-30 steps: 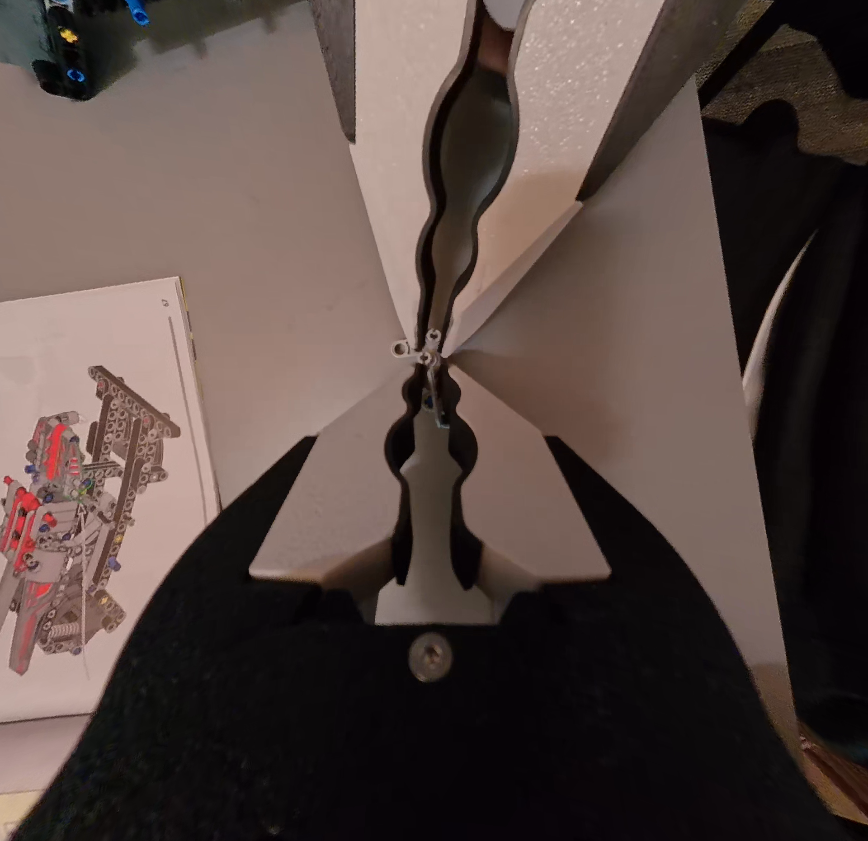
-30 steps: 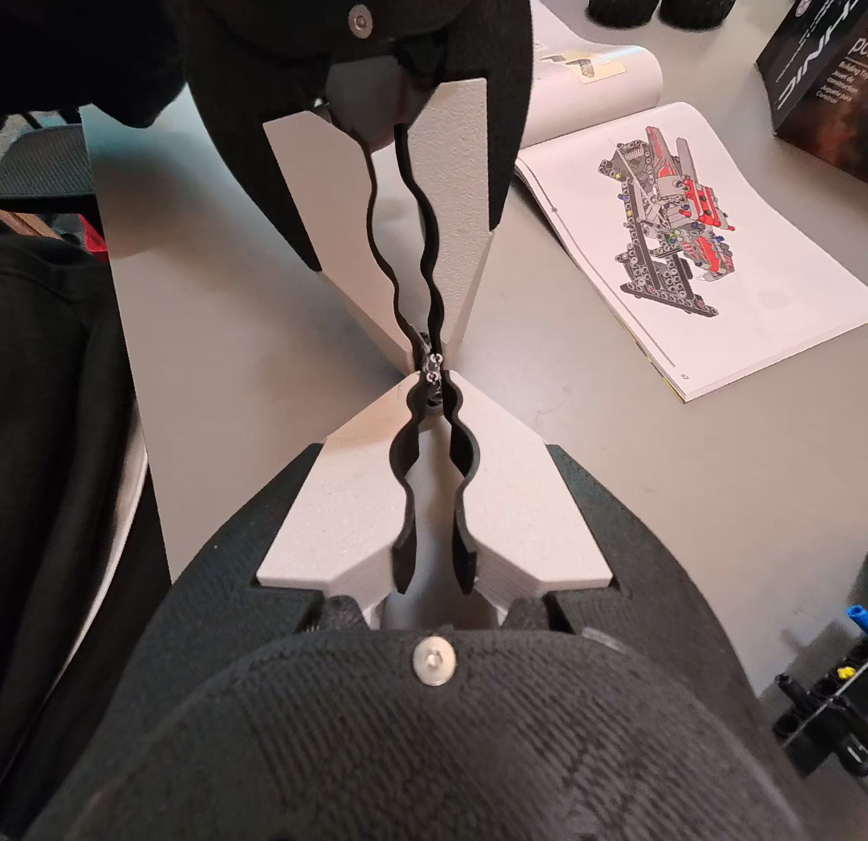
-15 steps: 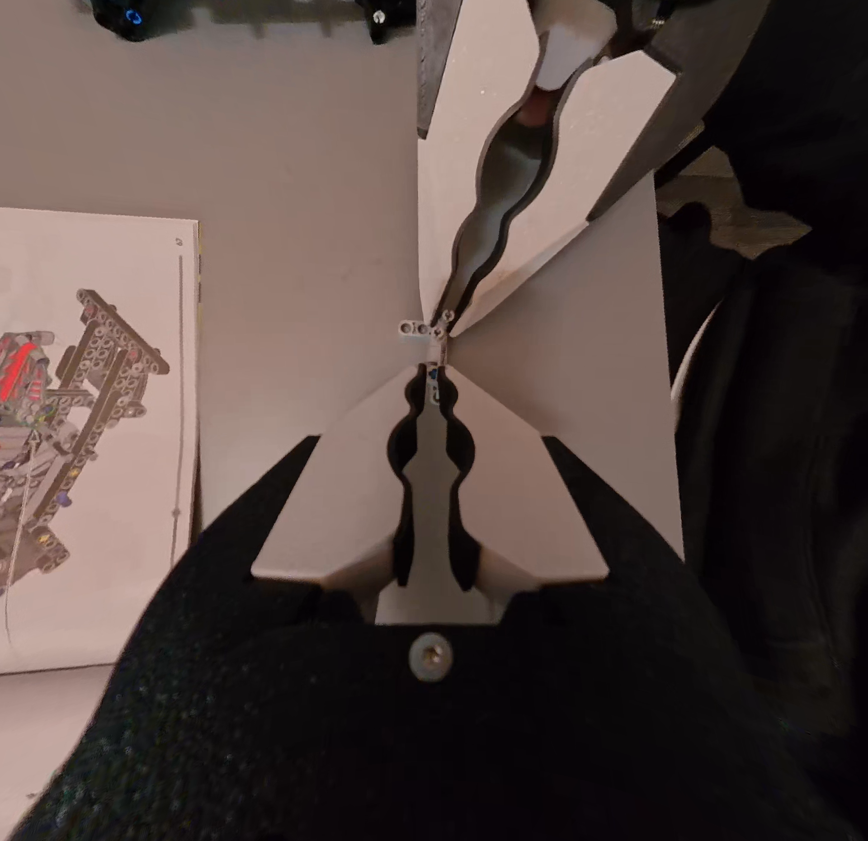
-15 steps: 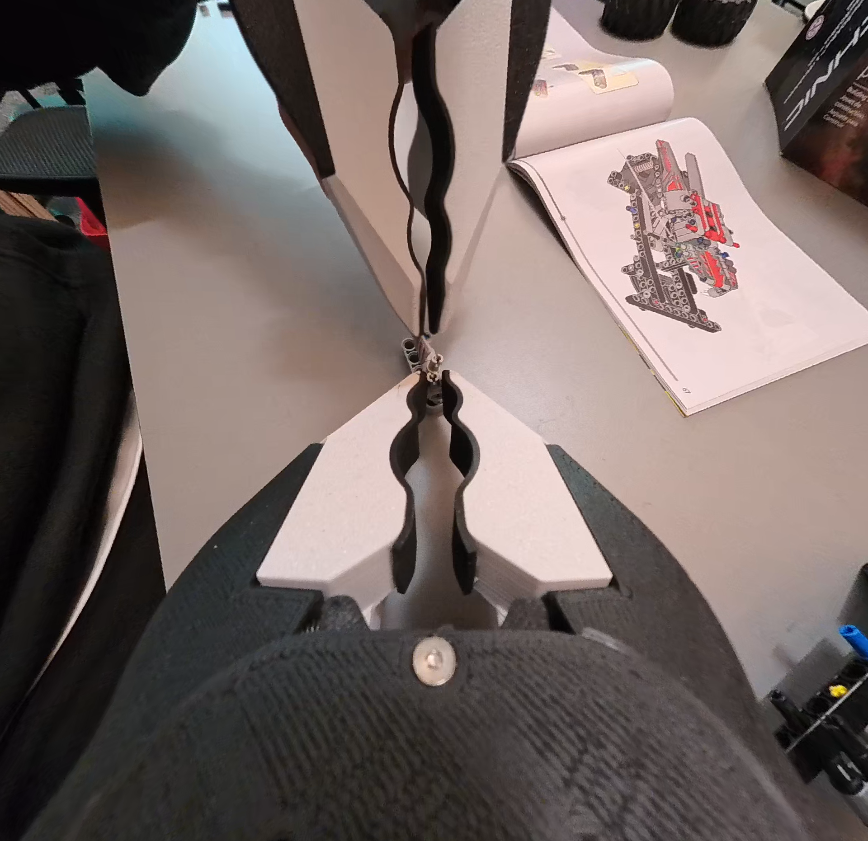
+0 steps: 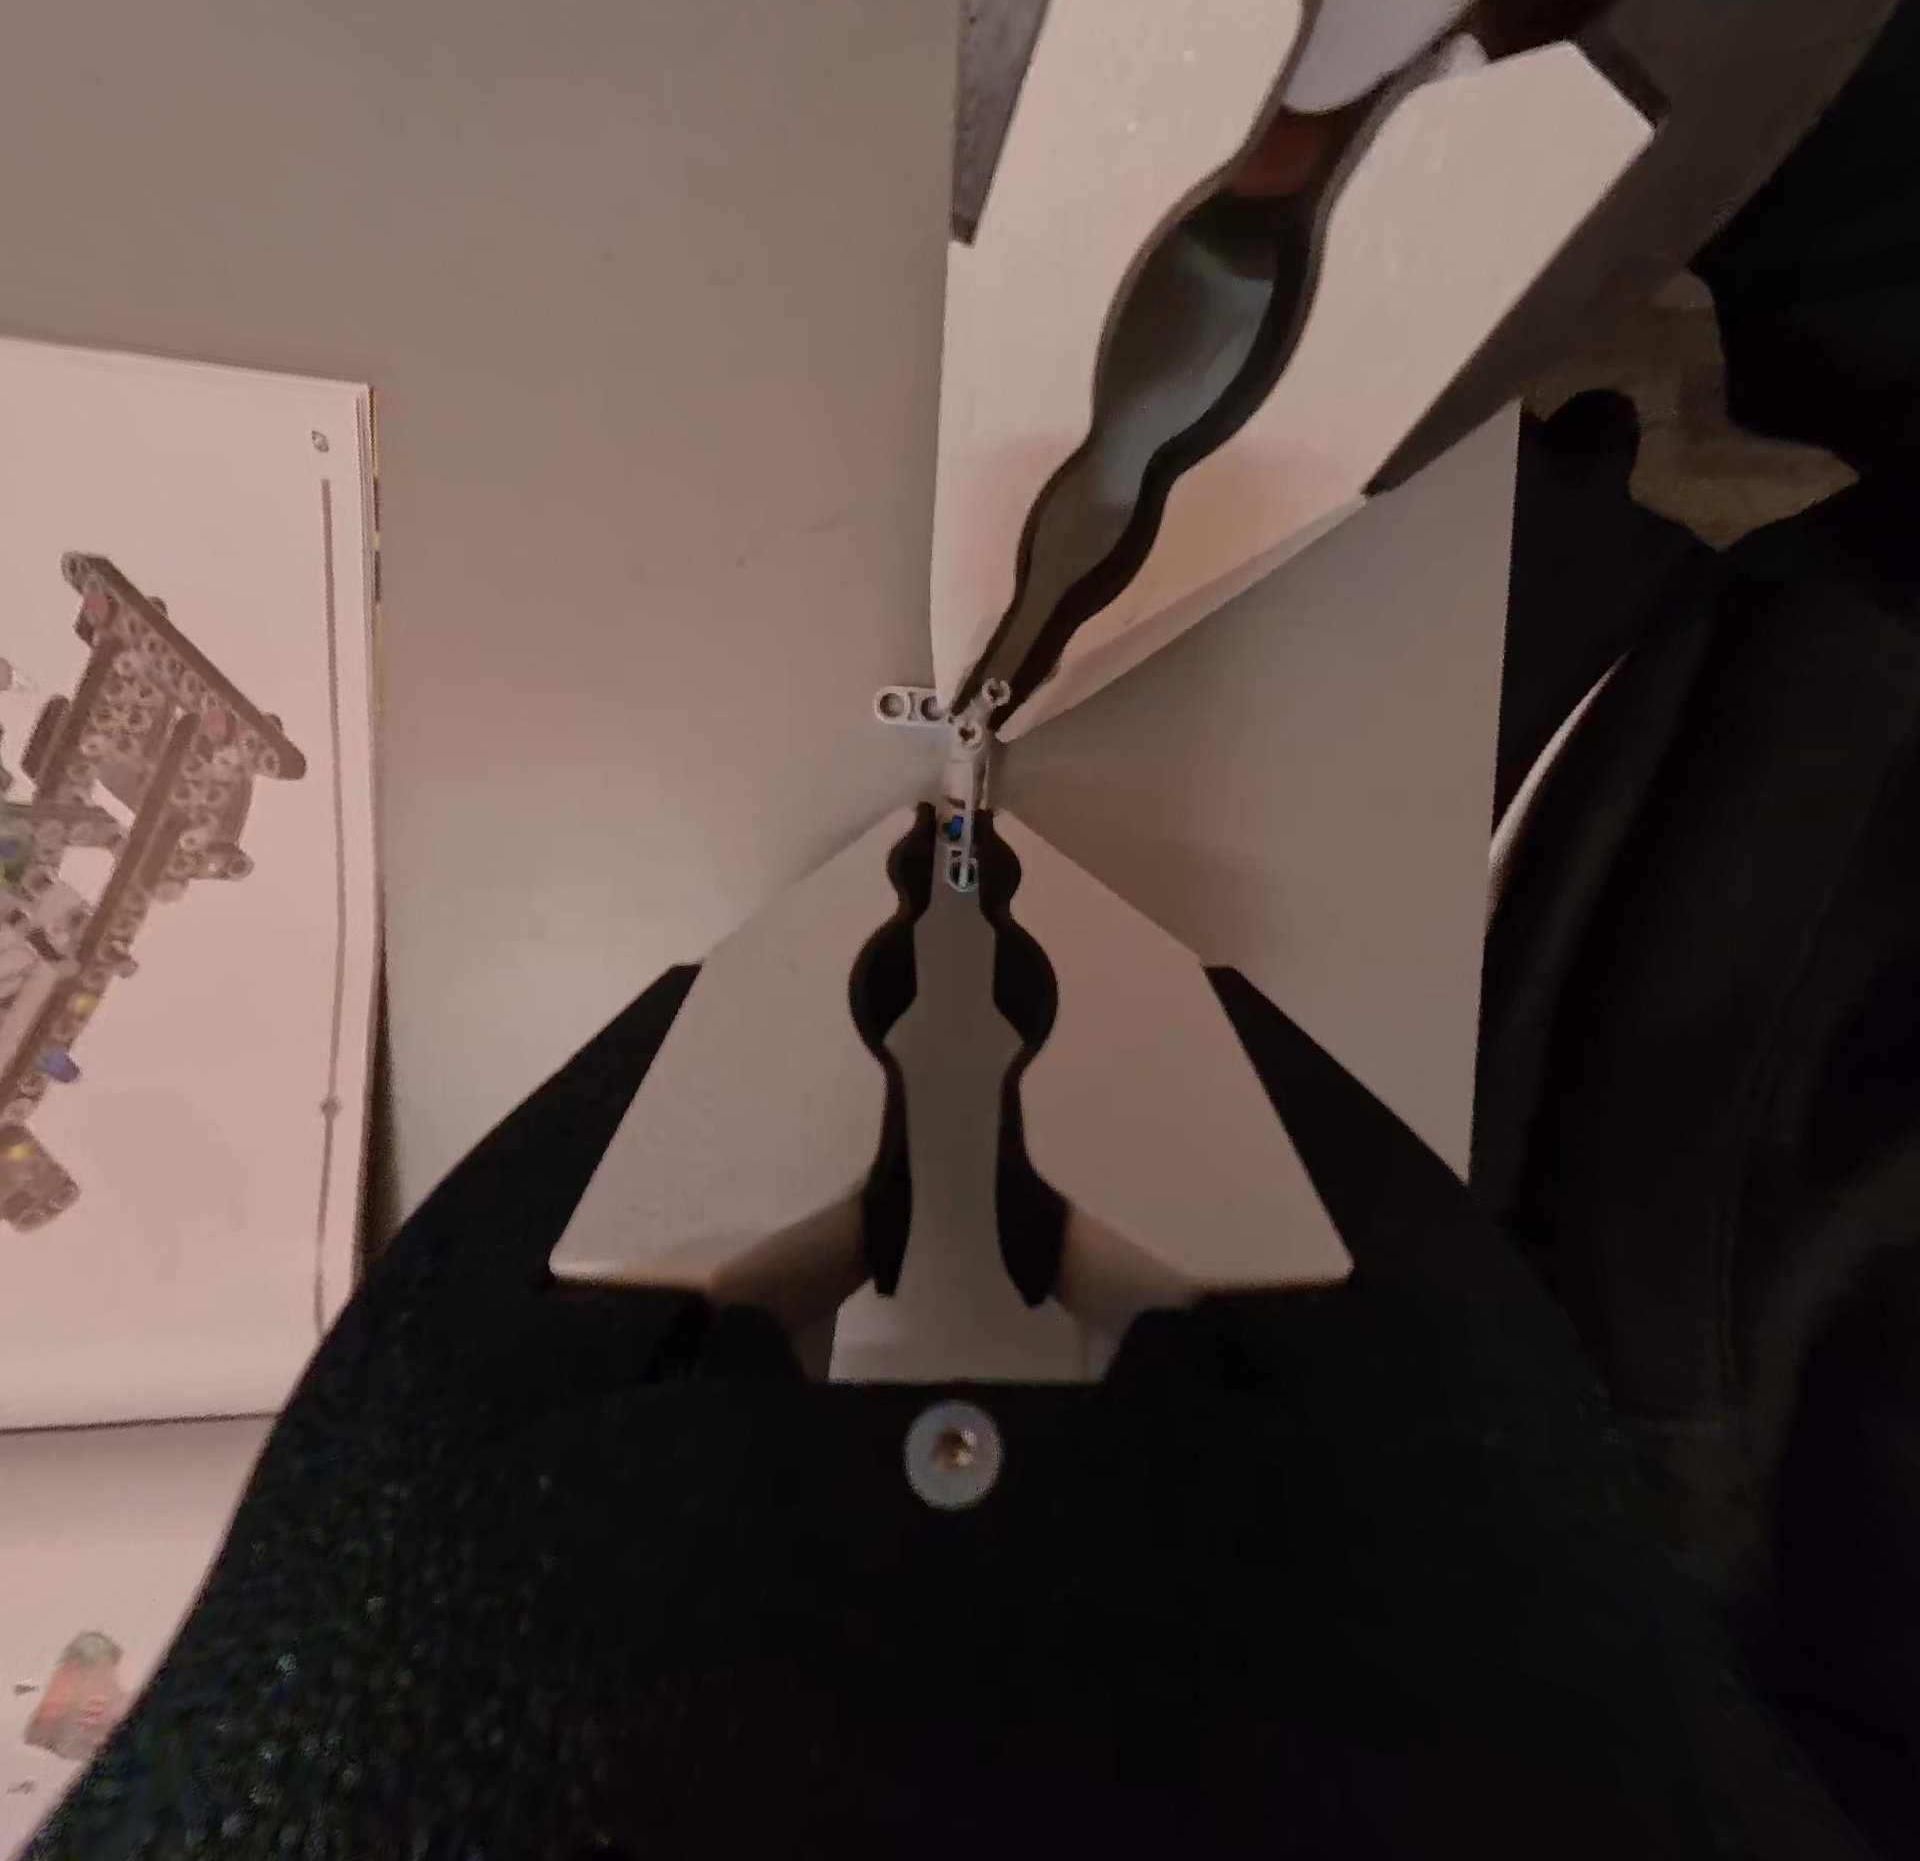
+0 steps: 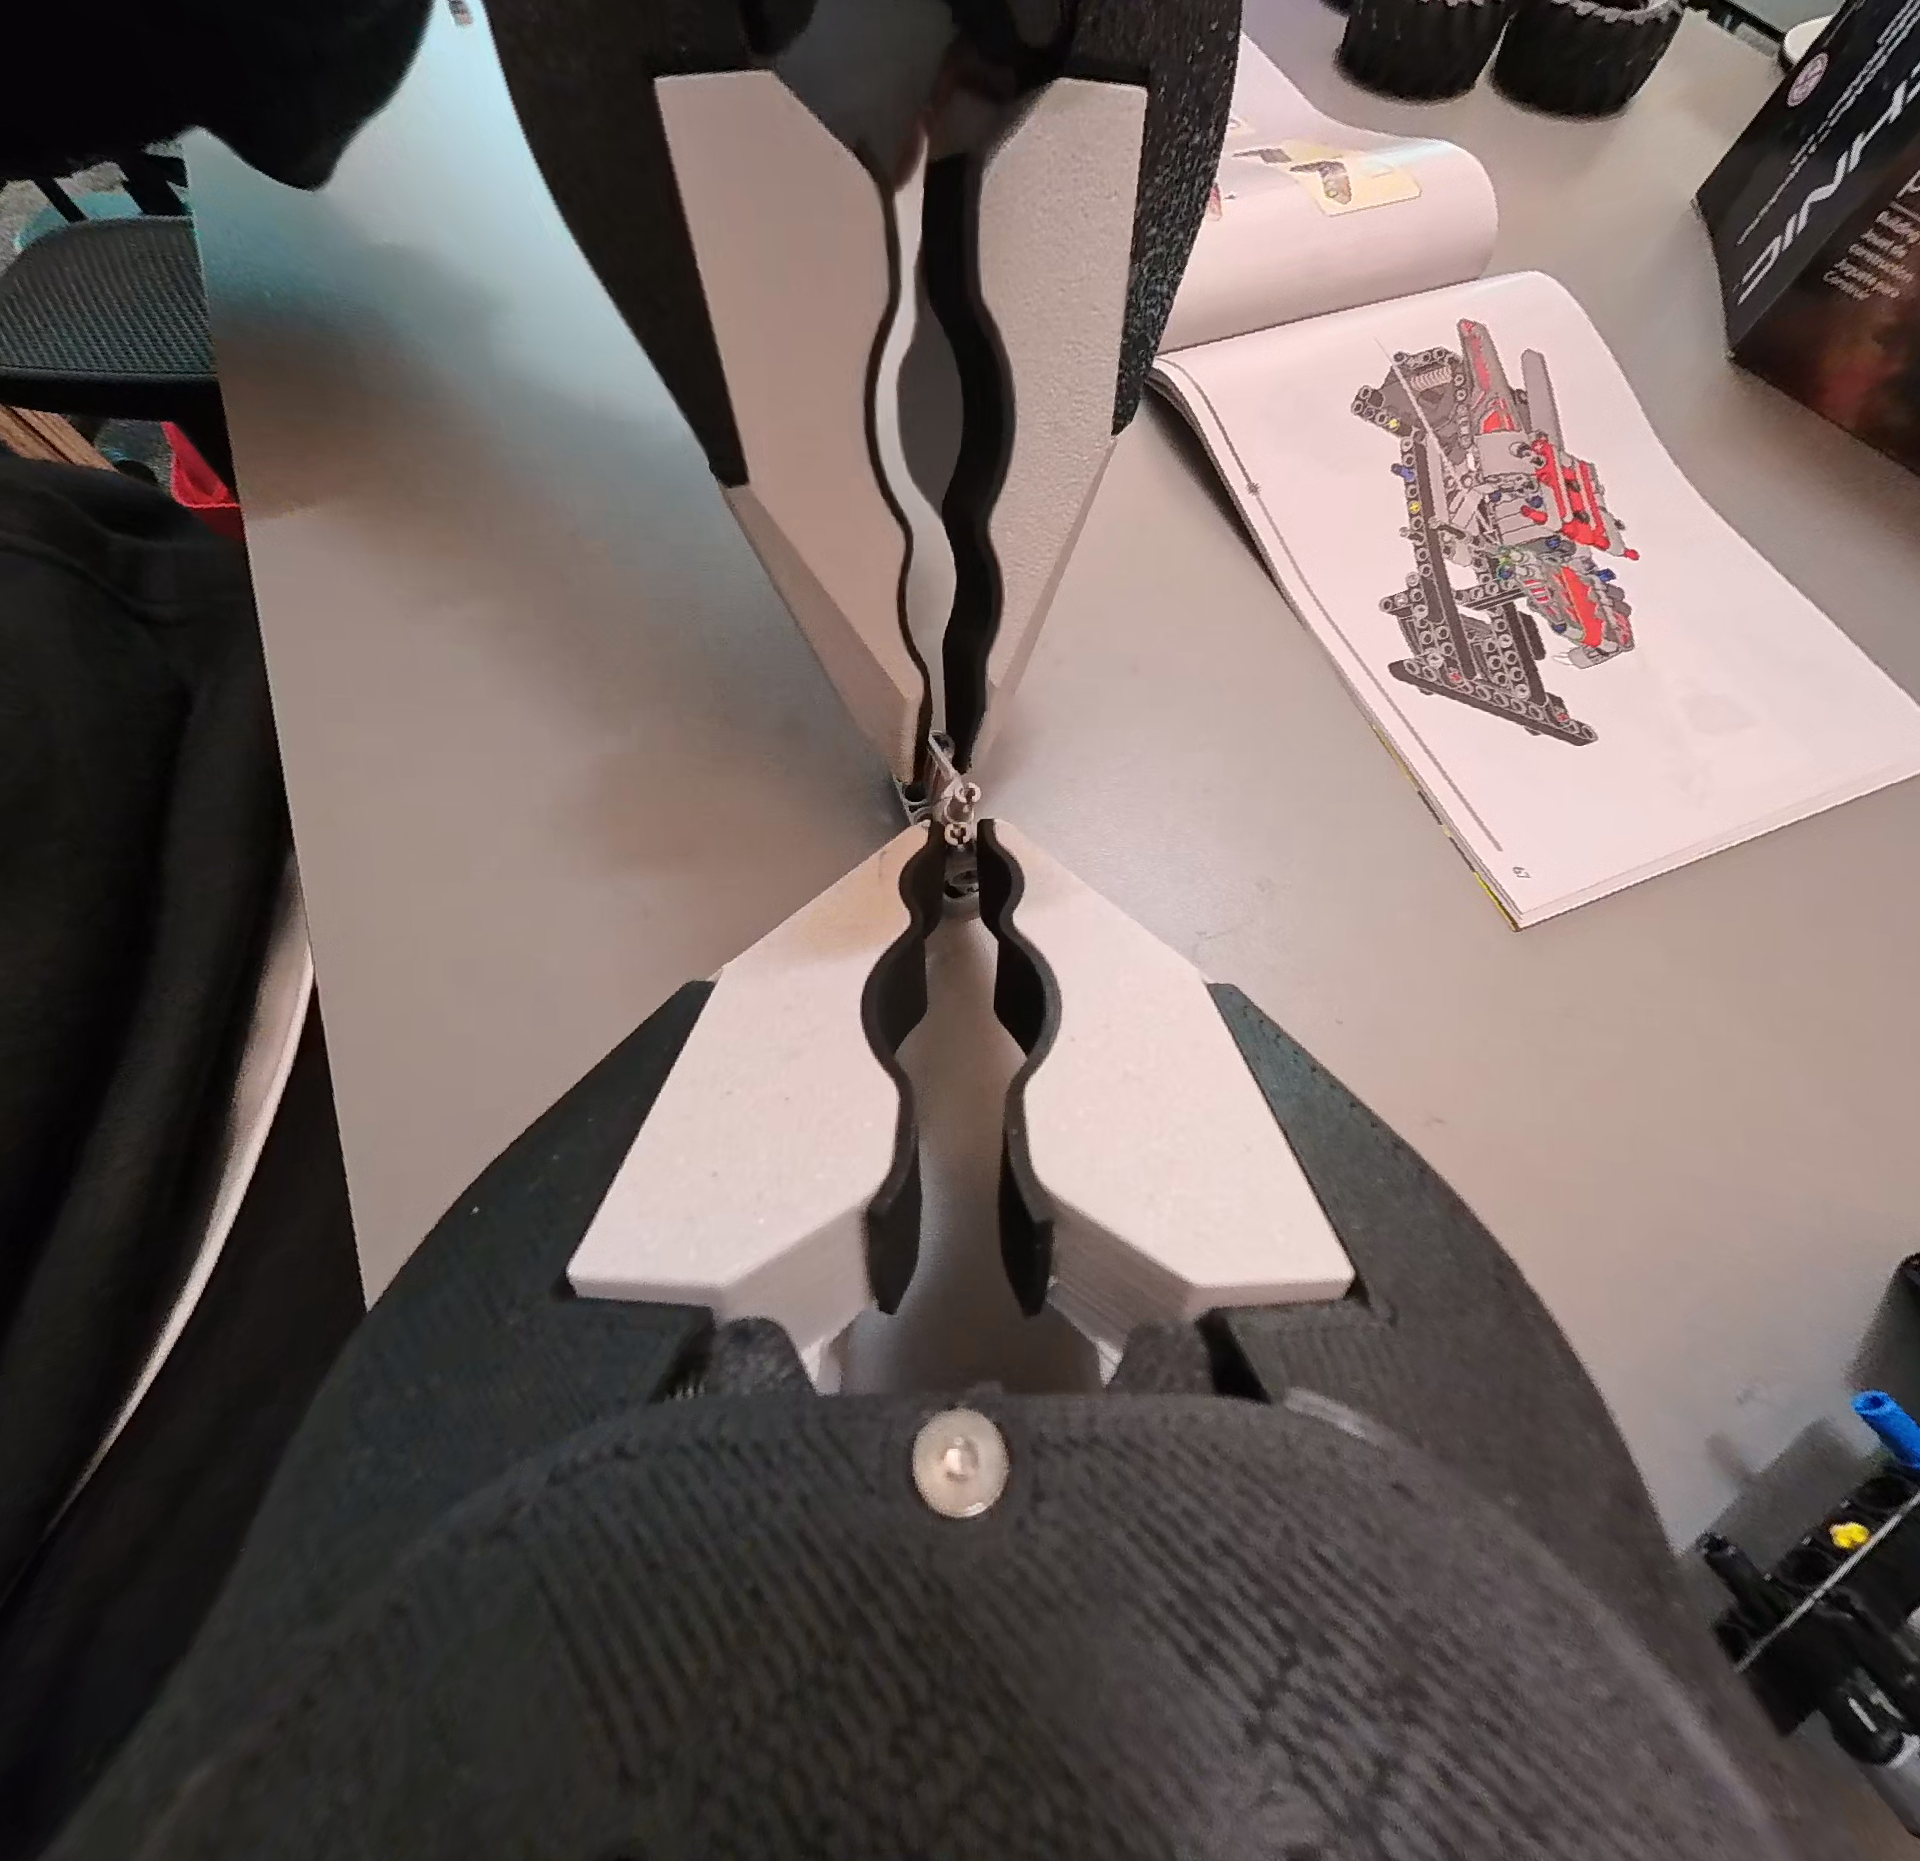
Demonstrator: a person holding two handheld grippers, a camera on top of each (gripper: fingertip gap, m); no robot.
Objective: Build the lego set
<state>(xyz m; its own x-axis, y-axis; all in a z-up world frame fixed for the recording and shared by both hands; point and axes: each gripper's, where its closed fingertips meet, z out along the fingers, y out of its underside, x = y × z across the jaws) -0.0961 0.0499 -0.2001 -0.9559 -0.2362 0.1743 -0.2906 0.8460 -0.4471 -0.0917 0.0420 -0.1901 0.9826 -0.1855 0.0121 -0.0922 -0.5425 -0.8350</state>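
Left gripper (image 5: 961,824): nearly closed, pinching a thin grey lego piece (image 5: 962,803) whose long axis runs straight ahead along the fingers. Right gripper (image 6: 954,835): tips almost together on a short pale lego beam (image 5: 912,707) lying crosswise. Pieces meet tip to tip above the desk (image 6: 582,606); manual (image 6: 1621,606) lies well apart.

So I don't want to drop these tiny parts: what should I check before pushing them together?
1. Left tongs shut on thin light-grey lego piece: ok.
2. Right tongs shut on small light-grey lego connector: ok.
3. Parts touching: ok.
4. Holes aligned: cannot tell, too small.
5. Open white instruction booklet visible on grey table: ok.
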